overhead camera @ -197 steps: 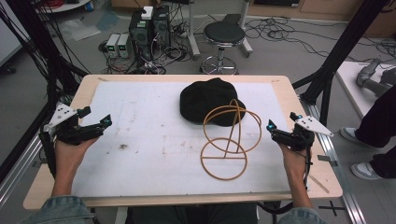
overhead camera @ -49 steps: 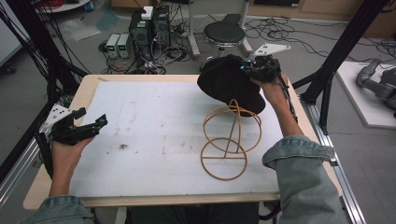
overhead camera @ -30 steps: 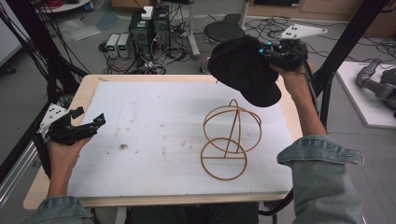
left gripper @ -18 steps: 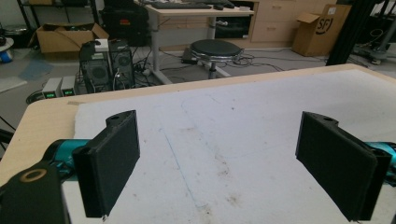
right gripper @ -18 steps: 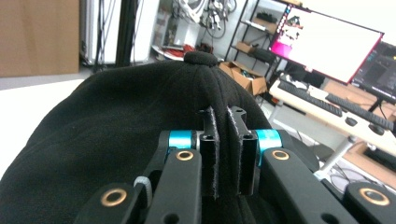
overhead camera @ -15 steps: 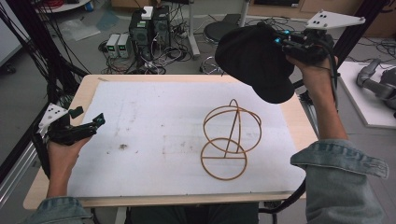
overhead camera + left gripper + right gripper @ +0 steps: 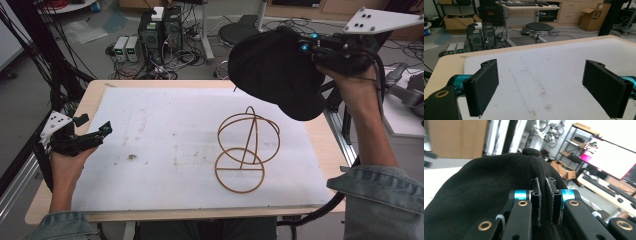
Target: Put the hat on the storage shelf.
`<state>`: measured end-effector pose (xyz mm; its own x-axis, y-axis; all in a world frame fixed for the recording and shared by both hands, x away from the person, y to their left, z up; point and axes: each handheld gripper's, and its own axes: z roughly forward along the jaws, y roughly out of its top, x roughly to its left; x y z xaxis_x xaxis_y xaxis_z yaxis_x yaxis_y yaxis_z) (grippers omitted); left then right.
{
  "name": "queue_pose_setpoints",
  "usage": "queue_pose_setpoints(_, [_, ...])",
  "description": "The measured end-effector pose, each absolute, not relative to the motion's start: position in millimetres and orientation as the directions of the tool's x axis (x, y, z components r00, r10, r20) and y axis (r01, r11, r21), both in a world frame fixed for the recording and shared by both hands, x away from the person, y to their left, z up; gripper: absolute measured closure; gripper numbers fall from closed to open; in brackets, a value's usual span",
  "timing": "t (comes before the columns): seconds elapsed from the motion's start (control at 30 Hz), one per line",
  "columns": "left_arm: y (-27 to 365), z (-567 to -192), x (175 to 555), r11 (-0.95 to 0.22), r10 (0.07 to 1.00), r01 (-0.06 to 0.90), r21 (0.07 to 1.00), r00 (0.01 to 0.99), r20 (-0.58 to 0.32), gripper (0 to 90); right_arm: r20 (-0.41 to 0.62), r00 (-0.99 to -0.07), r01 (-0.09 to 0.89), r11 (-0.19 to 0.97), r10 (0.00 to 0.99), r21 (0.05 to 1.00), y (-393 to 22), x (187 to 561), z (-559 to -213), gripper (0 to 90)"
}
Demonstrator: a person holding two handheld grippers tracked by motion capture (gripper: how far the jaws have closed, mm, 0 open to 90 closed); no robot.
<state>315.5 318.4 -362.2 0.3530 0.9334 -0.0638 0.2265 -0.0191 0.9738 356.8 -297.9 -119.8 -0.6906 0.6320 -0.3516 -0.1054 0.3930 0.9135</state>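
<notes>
The desk [image 7: 90, 102] is a light wood top with a big white mat [image 7: 165, 145] lying on it. The mat has some small dark marks near its middle.

A black cap [image 7: 275, 70] is up in the air, above the far right corner of the desk. It touches nothing on the desk. The right gripper [image 7: 320, 50] holds it. In the right gripper view the two jaws are pressed close together with a fold of the cap's cloth [image 7: 543, 192] pinched between them, and the little button on top of the cap [image 7: 531, 151] pokes up just past them. The right arm reaches far forward and up from the bottom right, in a blue denim sleeve [image 7: 385, 200]. The hand [image 7: 352, 82] is wrapped around the gripper, and the grey three-cornered plate [image 7: 382, 21] sits on top.

A wire stand [image 7: 246, 150] made of thin golden-brown rings stands on the right half of the mat. It has a flat ring at the bottom and round hoops rising above it. The cap hangs higher than the stand and a bit behind it.

The left gripper [image 7: 95, 135] rests low by the left edge of the desk, held in the left hand [image 7: 65, 165]. In the left gripper view its jaws stand wide apart with just the mat between them.
</notes>
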Motion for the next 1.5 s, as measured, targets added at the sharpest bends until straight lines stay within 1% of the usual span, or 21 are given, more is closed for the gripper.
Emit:
queue_pose_setpoints(0.03, [318.4, -362.2, 315.5, -0.019, 0.933, 0.227, 0.974, 0.353, -0.064, 13.9, -0.352, -0.691, -0.105, 0.393, 0.632, 0.913, -297.9, 356.8, -119.8, 84.9])
queue_pose_setpoints(0.07, [318.2, -362.1, 315.4, -0.017, 0.933, 0.225, 0.974, 0.354, -0.065, 13.9, -0.355, -0.707, -0.111, 0.400, 0.612, 0.910, -294.2, 347.7, -119.1, 84.9])
queue_pose_setpoints(0.27, [318.6, -361.1, 314.0, -0.018, 0.934, 0.221, 0.975, 0.352, -0.063, 13.9, -0.360, -0.755, -0.123, 0.421, 0.548, 0.899, -281.8, 326.2, -124.7, 84.7])
queue_pose_setpoints(0.4, [319.4, -360.5, 313.1, -0.017, 0.935, 0.220, 0.975, 0.350, -0.063, 13.9, -0.363, -0.778, -0.124, 0.440, 0.513, 0.889, -276.4, 317.8, -137.1, 84.6])
queue_pose_setpoints(0.5, [320.1, -360.7, 312.7, -0.015, 0.935, 0.219, 0.976, 0.349, -0.064, 13.9, -0.341, -0.798, -0.106, 0.442, 0.497, 0.891, -274.6, 314.5, -149.6, 84.7])
queue_pose_setpoints(0.63, [320.4, -360.2, 311.9, -0.016, 0.936, 0.220, 0.975, 0.347, -0.063, 13.9, -0.321, -0.811, -0.091, 0.436, 0.489, 0.895, -273.1, 311.3, -167.1, 84.7])
queue_pose_setpoints(0.67, [320.4, -360.2, 311.9, -0.016, 0.936, 0.220, 0.975, 0.347, -0.063, 13.9, -0.321, -0.811, -0.091, 0.436, 0.489, 0.895, -273.1, 311.3, -167.1, 84.7])
queue_pose_setpoints(0.7, [320.6, -360.2, 311.9, -0.015, 0.936, 0.219, 0.976, 0.346, -0.064, 13.9, -0.295, -0.824, -0.070, 0.429, 0.484, 0.900, -272.7, 310.5, -175.6, 84.6])
queue_pose_setpoints(0.83, [321.2, -360.6, 311.9, -0.015, 0.937, 0.221, 0.975, 0.343, -0.063, 13.9, -0.280, -0.832, -0.053, 0.434, 0.479, 0.900, -271.4, 309.3, -190.1, 84.6])
queue_pose_setpoints(1.07, [320.1, -361.4, 312.9, -0.015, 0.936, 0.222, 0.975, 0.345, -0.064, 13.9, -0.259, -0.849, -0.033, 0.442, 0.461, 0.897, -267.9, 304.7, -207.1, 84.3])
queue_pose_setpoints(1.33, [319.3, -361.2, 313.0, -0.019, 0.935, 0.223, 0.975, 0.349, -0.062, 13.9, -0.216, -0.860, -0.004, 0.418, 0.462, 0.909, -268.6, 304.1, -223.9, 84.1])
queue_pose_setpoints(1.5, [318.5, -361.4, 313.4, -0.021, 0.935, 0.224, 0.974, 0.351, -0.060, 13.9, -0.191, -0.871, 0.014, 0.410, 0.454, 0.912, -271.3, 303.9, -233.7, 82.1])
